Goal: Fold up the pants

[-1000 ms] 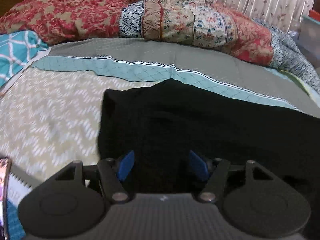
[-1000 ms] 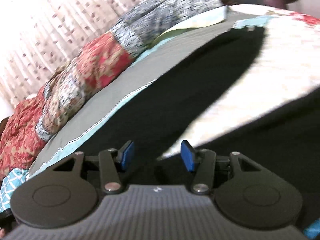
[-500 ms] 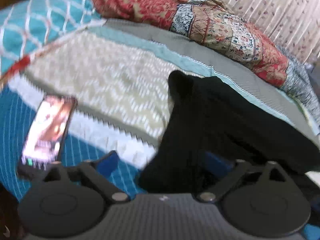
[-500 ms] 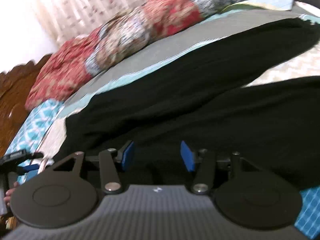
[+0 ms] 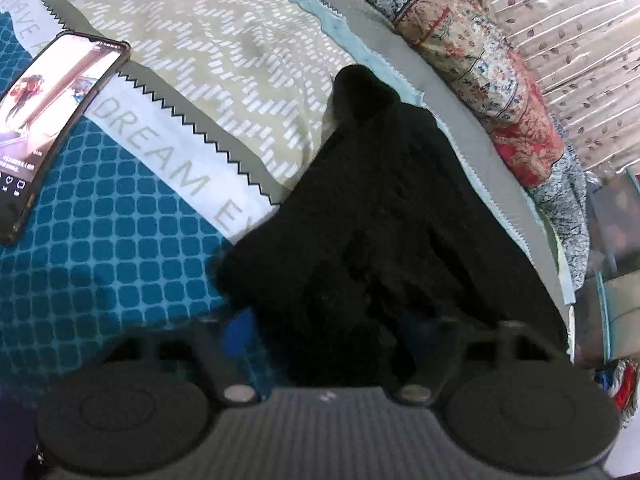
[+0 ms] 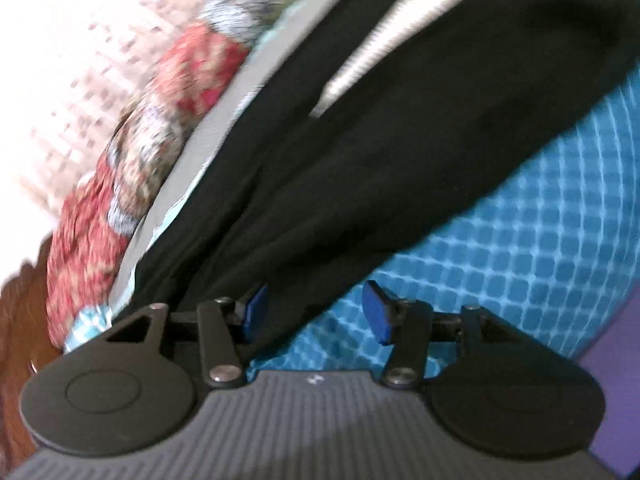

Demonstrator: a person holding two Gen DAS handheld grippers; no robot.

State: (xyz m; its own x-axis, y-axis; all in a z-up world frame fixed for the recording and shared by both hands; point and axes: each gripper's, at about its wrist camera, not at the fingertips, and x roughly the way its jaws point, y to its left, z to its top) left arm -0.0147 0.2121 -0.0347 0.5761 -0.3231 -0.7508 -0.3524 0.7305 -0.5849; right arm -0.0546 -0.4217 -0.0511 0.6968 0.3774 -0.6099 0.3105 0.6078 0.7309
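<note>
L wrist cam: close above bed (image 5: 120, 248), tilted down, facing pants (image 5: 392, 208) + quilt. R wrist cam: low, close, rolled, blurry, looking along pants (image 6: 400, 140). Shared: pants, blue sheet, quilt.

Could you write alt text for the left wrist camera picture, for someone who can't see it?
Black pants lie bunched on a patterned bedspread, with the left gripper closing its jaws around the near edge. A lit smartphone rests at left.

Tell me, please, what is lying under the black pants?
The black pants lie on the patterned bedsheet, over its teal and beige parts. What the cloth covers beneath cannot be seen.
</note>
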